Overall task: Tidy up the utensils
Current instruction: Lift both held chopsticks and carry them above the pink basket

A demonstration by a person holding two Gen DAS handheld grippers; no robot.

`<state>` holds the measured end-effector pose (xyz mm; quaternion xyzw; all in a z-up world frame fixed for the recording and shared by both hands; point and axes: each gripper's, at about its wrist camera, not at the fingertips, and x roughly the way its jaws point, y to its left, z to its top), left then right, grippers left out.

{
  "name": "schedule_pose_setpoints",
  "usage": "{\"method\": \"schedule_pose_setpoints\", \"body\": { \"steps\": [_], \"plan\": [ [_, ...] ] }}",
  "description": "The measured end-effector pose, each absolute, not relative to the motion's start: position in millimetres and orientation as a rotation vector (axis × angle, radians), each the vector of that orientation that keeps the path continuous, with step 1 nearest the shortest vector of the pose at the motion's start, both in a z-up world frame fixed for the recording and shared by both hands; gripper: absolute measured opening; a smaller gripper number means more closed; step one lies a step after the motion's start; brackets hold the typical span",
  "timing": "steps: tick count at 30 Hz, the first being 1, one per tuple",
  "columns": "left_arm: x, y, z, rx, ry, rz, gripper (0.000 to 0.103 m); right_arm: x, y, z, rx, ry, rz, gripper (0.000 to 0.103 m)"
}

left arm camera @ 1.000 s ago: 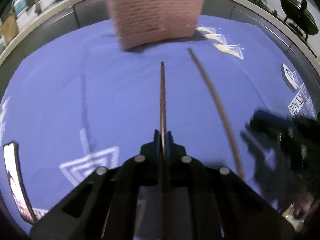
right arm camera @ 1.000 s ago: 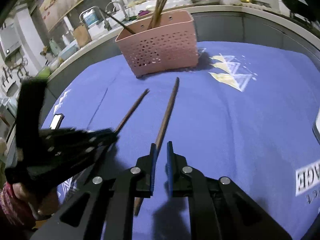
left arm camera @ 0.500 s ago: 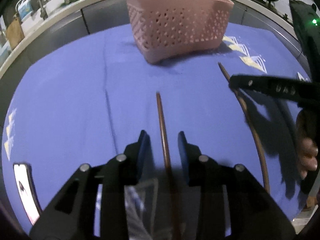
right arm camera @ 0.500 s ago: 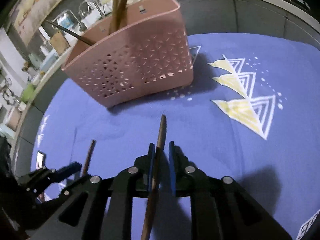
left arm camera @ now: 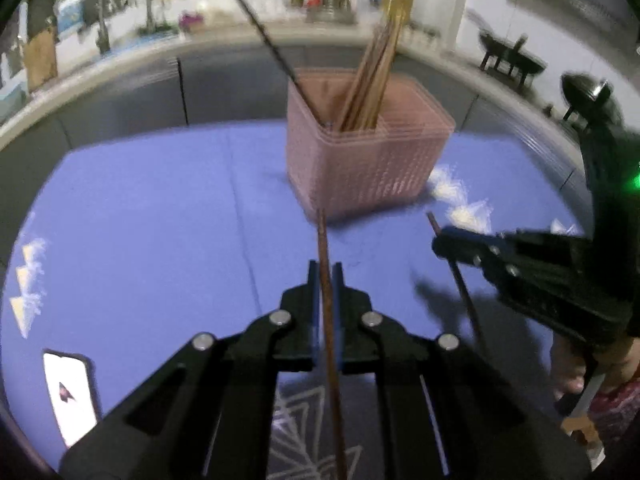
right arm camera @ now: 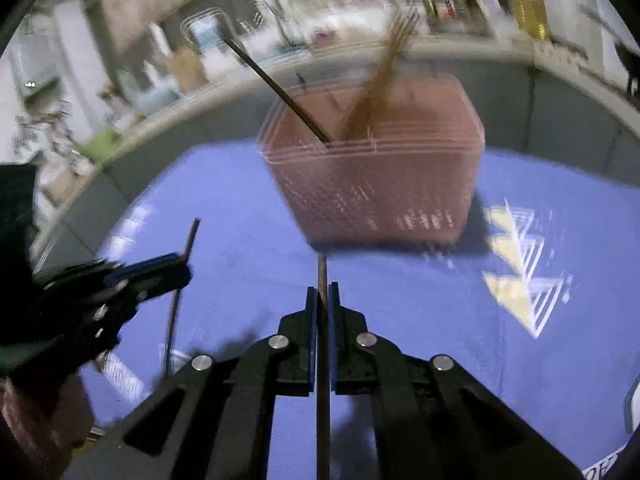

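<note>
Fingers of both the left gripper (left arm camera: 325, 276) and right gripper (right arm camera: 322, 295) were clamped on a thin brown wooden chopstick (left arm camera: 327, 304) each, short of the pink perforated plastic basket (left arm camera: 366, 160); tips could snag its rim and pivot loose.

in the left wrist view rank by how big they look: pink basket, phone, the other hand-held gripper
1. Pink basket.
2. Right hand-held gripper: looks close to the basket, but it is nearer the camera and cut off, so unsure.
3. Phone, smallest.
</note>
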<state>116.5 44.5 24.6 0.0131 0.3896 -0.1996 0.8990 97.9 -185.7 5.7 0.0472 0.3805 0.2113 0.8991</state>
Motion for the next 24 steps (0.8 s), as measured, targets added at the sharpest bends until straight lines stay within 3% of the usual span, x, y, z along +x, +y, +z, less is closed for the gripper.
{"method": "schedule_pose_setpoints", "body": {
  "steps": [7, 15, 24],
  "plan": [
    [76.6, 61.4, 77.8, 0.009, 0.644, -0.444, 0.005, 45.2, -187.1, 64.3, 0.082, 0.562, 0.484, 0.005],
    [77.1, 49.3, 90.9, 0.043, 0.647, -0.443, 0.005, 58.8, -190.4, 88.5, 0.089, 0.561, 0.468, 0.005],
    [98.2, 38.7, 210.7, 0.000, 0.413, -0.453, 0.005, 111.5, -215.1, 200.6, 0.198, 0.355, 0.373, 0.005]
  ]
}}
